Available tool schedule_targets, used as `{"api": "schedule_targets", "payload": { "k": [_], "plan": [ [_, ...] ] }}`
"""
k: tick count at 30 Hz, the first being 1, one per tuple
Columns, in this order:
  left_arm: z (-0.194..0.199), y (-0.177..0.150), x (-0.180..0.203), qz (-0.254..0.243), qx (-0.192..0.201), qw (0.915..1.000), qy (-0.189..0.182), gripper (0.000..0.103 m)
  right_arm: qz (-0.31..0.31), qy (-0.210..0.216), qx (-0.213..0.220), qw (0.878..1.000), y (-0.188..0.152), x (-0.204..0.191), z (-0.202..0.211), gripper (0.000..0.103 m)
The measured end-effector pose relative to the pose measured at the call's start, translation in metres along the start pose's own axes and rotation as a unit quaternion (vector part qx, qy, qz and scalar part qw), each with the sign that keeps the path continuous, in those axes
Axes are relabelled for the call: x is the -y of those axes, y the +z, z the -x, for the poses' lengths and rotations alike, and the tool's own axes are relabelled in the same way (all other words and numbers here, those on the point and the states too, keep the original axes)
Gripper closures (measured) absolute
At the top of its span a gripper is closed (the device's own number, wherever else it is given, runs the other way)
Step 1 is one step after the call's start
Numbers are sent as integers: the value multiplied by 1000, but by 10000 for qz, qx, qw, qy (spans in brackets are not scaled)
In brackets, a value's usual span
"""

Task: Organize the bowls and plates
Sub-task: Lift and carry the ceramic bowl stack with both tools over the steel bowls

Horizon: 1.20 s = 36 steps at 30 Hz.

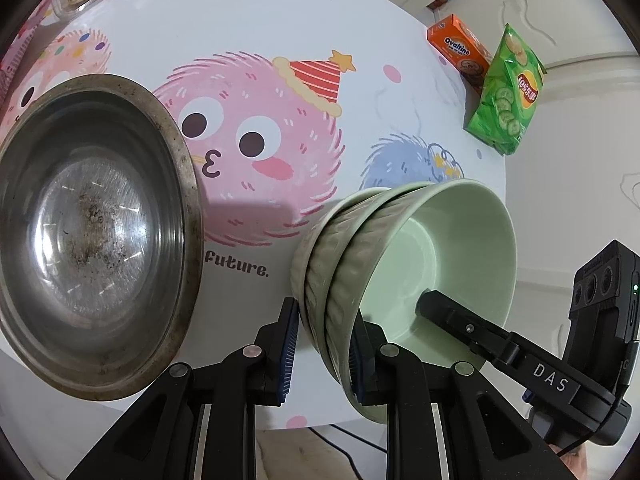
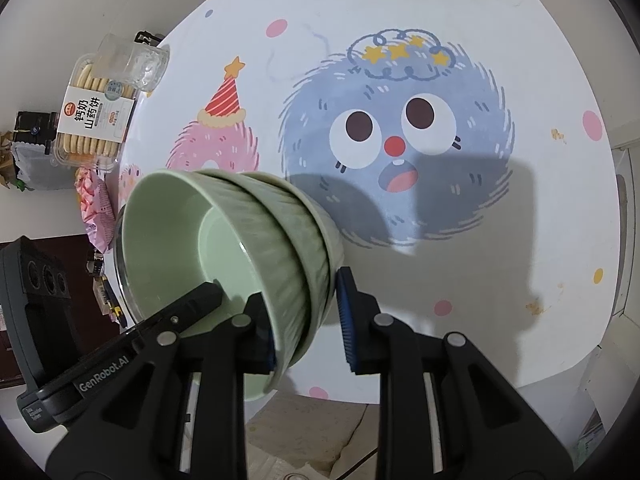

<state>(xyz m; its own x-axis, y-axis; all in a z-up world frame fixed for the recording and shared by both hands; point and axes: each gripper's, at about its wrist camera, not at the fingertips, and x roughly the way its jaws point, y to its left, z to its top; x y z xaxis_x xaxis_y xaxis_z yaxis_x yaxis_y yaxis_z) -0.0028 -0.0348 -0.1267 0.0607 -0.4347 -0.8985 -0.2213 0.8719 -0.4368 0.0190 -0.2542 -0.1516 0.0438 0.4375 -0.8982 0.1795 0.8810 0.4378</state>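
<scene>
From the left wrist, the left gripper (image 1: 324, 354) has its fingers clamped on the near rim of the stacked green bowls (image 1: 400, 264), held above the surface (image 1: 360, 40). The nested bowls, all empty, might slide apart. Left of the fingers sits a grimy metal bowl (image 1: 92, 232).

From the right wrist, the right gripper (image 2: 306, 330) pinches the opposite rim; uneven pulling could tip the stack.
</scene>
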Motion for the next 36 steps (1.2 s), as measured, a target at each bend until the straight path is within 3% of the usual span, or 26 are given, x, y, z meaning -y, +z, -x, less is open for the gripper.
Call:
{"api": "schedule_targets", "payload": {
  "k": [21, 36],
  "plan": [
    [8, 11, 7, -49, 51, 10000, 40, 81, -9, 33, 34, 10000, 10, -6, 9, 76],
    [60, 12, 21, -90, 494, 9986, 155, 82, 412, 145, 294, 9986, 17, -40, 47, 76]
  ]
}}
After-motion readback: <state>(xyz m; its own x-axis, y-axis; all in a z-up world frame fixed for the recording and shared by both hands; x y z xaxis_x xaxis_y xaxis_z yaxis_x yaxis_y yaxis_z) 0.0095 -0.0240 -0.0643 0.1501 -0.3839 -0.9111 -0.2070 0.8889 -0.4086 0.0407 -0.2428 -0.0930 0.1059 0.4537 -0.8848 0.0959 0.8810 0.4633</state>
